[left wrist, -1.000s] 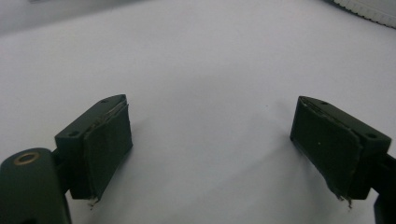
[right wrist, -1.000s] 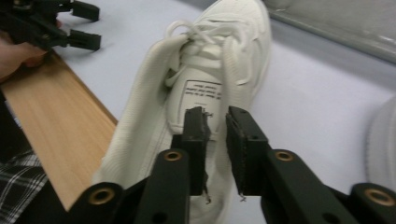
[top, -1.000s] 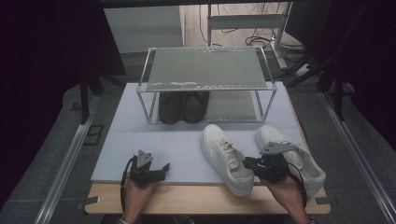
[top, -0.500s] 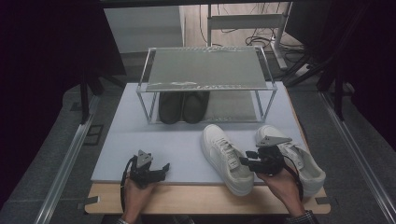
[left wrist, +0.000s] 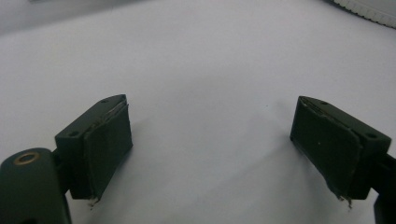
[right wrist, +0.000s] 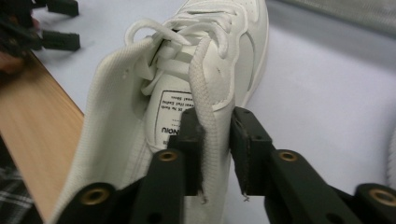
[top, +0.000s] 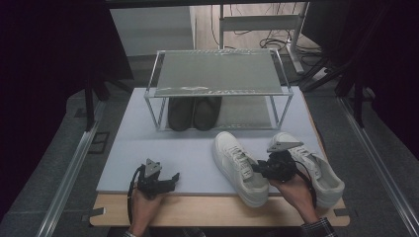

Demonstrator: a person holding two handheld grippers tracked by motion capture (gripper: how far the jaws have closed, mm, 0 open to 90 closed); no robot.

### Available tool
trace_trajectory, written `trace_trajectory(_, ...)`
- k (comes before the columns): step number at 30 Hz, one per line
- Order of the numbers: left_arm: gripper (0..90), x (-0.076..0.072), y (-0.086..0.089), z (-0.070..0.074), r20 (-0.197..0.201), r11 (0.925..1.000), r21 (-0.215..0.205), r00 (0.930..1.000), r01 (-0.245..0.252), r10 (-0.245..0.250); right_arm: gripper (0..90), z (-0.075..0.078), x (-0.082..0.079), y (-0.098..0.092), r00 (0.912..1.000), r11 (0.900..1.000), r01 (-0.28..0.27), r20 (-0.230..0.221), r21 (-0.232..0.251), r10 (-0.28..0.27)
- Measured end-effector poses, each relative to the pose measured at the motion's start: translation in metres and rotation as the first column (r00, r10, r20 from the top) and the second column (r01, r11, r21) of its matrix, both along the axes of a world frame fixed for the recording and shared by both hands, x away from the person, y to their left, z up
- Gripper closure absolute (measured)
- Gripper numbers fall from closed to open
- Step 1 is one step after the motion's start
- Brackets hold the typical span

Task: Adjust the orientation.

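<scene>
Two white sneakers lie on the pale mat, the left sneaker (top: 236,163) (right wrist: 224,42) and the right sneaker (top: 318,170) beside it. My right gripper (top: 258,171) (right wrist: 215,154) sits between them, pointing left at the left sneaker's heel opening. Its jaws have just been closing, and they now pinch the padded side wall of that sneaker's collar. My left gripper (top: 173,177) (left wrist: 210,149) rests on the mat near the front left, open with only bare mat between its pads. It also appears as the left gripper (right wrist: 51,28) far off in the right gripper view.
A metal-framed shoe rack (top: 217,74) stands at the back of the mat (top: 143,143), with a pair of dark shoes (top: 192,112) on its lower level. The wooden table edge (top: 212,210) runs along the front. Rails flank both sides.
My right gripper shifted slightly left and forward onto the left sneaker's collar, and its jaws closed on the side wall. The left hand stayed put.
</scene>
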State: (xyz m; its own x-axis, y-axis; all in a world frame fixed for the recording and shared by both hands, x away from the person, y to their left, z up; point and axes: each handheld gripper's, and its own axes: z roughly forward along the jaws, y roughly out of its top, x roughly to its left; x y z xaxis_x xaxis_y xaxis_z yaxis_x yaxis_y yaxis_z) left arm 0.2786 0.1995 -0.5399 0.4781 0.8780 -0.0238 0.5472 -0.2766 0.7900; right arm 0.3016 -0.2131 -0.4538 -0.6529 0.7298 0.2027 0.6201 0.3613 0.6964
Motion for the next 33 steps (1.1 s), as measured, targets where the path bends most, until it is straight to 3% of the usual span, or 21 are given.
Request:
trace_trajectory(10, 12.0, 0.000, 0.000, 0.000, 0.000, 1.0000, 0.000, 1.0000, 0.000, 0.000, 80.8, -0.003, 0.005, -0.009, 0.9940, 0.991, 0.046, -0.104, 0.126, -0.033)
trace_trajectory(15, 12.0, 0.000, 0.000, 0.000, 0.000, 1.0000, 0.001, 1.0000, 0.000, 0.000, 80.8, -0.004, 0.007, -0.013, 0.9882, 0.978, 0.073, -0.147, 0.193, -0.044)
trace_trajectory(26, 12.0, 0.000, 0.000, 0.000, 0.000, 1.0000, 0.001, 1.0000, 0.000, 0.000, 81.1, -0.003, 0.009, -0.018, 0.9782, 0.956, 0.107, -0.201, 0.275, -0.052)
trace_trajectory(29, 12.0, 0.000, 0.000, 0.000, 0.000, 1.0000, 0.001, 1.0000, 0.000, 0.000, 81.2, -0.001, 0.009, -0.019, 0.9758, 0.947, 0.115, -0.212, 0.300, -0.051)
trace_trajectory(33, 12.0, 0.000, 0.000, 0.000, 0.000, 1.0000, 0.000, 1.0000, 0.000, 0.000, 81.1, 0.003, 0.011, -0.021, 0.9729, 0.928, 0.121, -0.228, 0.352, -0.040)
